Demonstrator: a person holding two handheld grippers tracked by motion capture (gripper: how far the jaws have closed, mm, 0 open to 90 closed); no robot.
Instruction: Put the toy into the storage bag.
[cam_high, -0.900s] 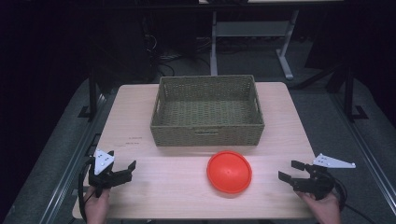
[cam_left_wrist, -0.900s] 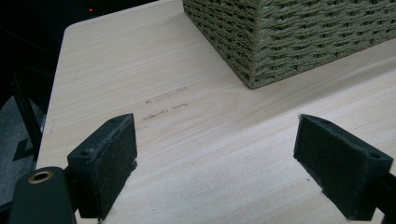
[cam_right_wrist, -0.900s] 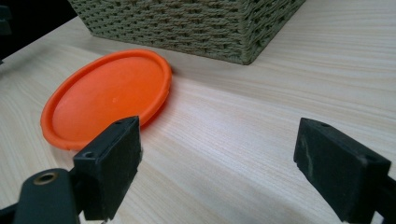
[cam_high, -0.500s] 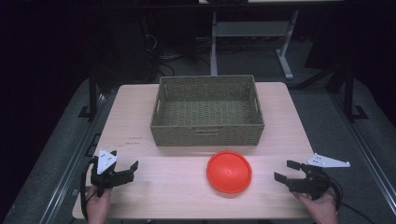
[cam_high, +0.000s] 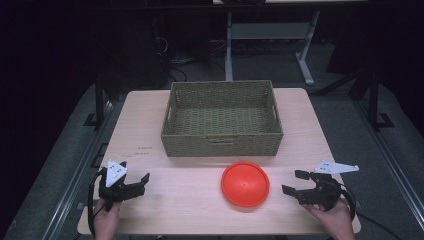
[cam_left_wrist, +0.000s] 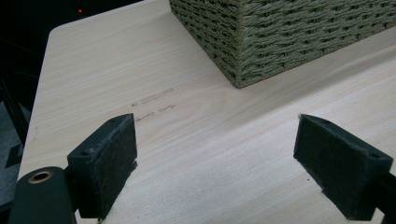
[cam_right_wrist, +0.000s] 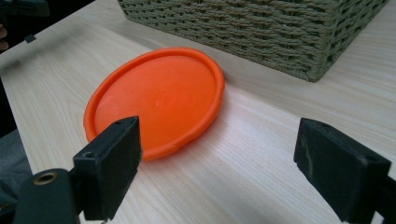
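An orange disc (cam_high: 245, 183) (cam_right_wrist: 159, 93) lies upside down on the wooden table, just in front of an empty woven basket (cam_high: 222, 141) (cam_right_wrist: 243, 28) (cam_left_wrist: 289, 32). My right gripper (cam_high: 291, 181) (cam_right_wrist: 219, 168) is open, a short way right of the disc and pointing at it, with nothing between its pads. Near the table's front left corner my left gripper (cam_high: 139, 184) (cam_left_wrist: 215, 163) is also open. It hovers over bare wood and faces the basket's near left corner.
The table (cam_high: 150, 115) has dark floor around it, and a metal frame (cam_high: 230, 40) stands behind it. Faint marks (cam_left_wrist: 154, 100) show on the wood left of the basket. Bare table surface lies between the left gripper and the disc.
My right gripper has slid left, closer to the orange disc. My left gripper has edged slightly to the right. Both stay open.
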